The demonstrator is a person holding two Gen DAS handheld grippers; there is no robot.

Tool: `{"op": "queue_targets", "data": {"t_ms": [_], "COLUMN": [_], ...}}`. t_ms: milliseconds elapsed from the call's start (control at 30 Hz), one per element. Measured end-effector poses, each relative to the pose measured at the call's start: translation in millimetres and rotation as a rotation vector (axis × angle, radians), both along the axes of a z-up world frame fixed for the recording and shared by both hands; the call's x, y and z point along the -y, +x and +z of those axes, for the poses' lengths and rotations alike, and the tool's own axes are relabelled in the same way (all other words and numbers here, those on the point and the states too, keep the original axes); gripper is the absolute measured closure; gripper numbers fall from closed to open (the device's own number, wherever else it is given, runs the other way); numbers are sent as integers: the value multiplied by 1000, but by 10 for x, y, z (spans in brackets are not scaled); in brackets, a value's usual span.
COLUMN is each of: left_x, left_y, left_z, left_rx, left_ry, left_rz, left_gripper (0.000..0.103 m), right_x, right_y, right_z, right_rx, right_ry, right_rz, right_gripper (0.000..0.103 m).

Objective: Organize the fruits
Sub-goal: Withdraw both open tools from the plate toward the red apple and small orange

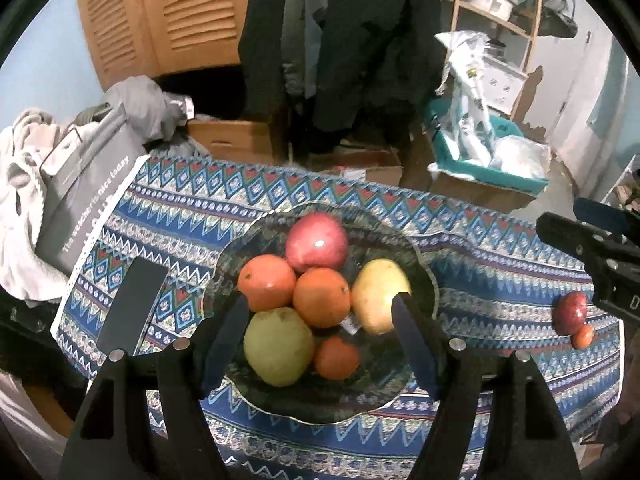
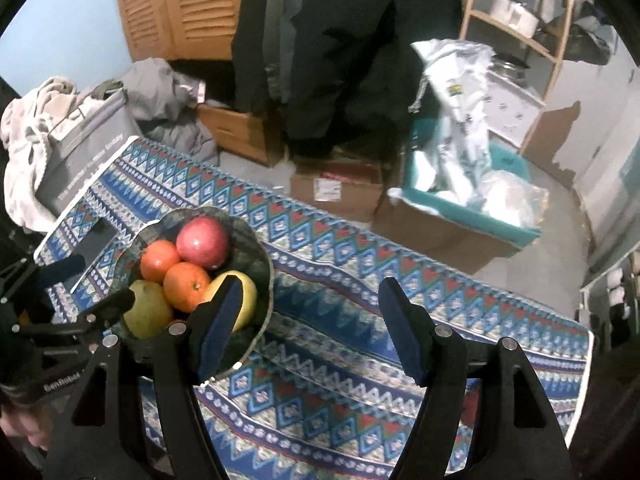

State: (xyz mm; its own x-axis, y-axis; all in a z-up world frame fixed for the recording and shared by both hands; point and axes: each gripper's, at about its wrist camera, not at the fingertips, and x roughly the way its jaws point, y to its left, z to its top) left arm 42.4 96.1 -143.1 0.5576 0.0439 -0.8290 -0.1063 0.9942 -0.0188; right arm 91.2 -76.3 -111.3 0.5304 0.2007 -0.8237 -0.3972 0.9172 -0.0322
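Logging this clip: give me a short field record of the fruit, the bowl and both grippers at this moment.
surface: patterned tablecloth
bowl: dark glass bowl, scalloped rim, on the cloth
fruit in bowl: red apple, two oranges, yellow fruit, green pear, small tangerine
fruit outside bowl: dark red apple and small orange fruit, on the cloth to the bowl's right
left gripper: open, empty, over the bowl
right gripper: open, empty, over bare cloth right of the bowl

Dim indoor lighting, strong fisheye distortion.
Corners vignette black; glare spots the red apple [image 1: 317, 241]; background clutter is softly blurred.
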Motion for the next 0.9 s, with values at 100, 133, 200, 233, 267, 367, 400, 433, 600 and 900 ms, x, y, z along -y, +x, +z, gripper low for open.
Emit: {"op": "queue_targets", "data": {"t_ms": [100,133,200,233,267,367,400,433,600,900], "left_x": [99,137,208,255,291,395,421,459,641,999], "left_y": [-17,-21,-26,-31,-36,-51,-55,-61,-90,-115], "left_z": [75,95,133,158,179,237,253,276,378,473], "left_rx": [18,23,30,36,41,53,56,62,87,110], "left_ry": [0,1,2,5,8,10,10,12,26,34], "left_rz": [-19,-26,-40,-50,-57,-79,-83,-89,-124,-188], "left_gripper": [27,27,27,27,27,27,27,27,27,22], "right_x": [121,154,242,292,326,440,484,520,767,1279], "right_y": [-76,-101,-153,-184,-211,-299,-328,-353,-462,-578], "right_z": [97,122,186,221,241,320,346,365,466,547], "right_rx": [22,27,39,47,52,70,77,83,115,134], "right_ry": [-7,-8,-9,-8,-9,-11,-11,-10,2,16], "right_rz": [-19,-23,-35,-41,-46,-61,-68,-74,-119,-208], "right_gripper": [32,32,32,32,32,29,28,28,28,28]}}
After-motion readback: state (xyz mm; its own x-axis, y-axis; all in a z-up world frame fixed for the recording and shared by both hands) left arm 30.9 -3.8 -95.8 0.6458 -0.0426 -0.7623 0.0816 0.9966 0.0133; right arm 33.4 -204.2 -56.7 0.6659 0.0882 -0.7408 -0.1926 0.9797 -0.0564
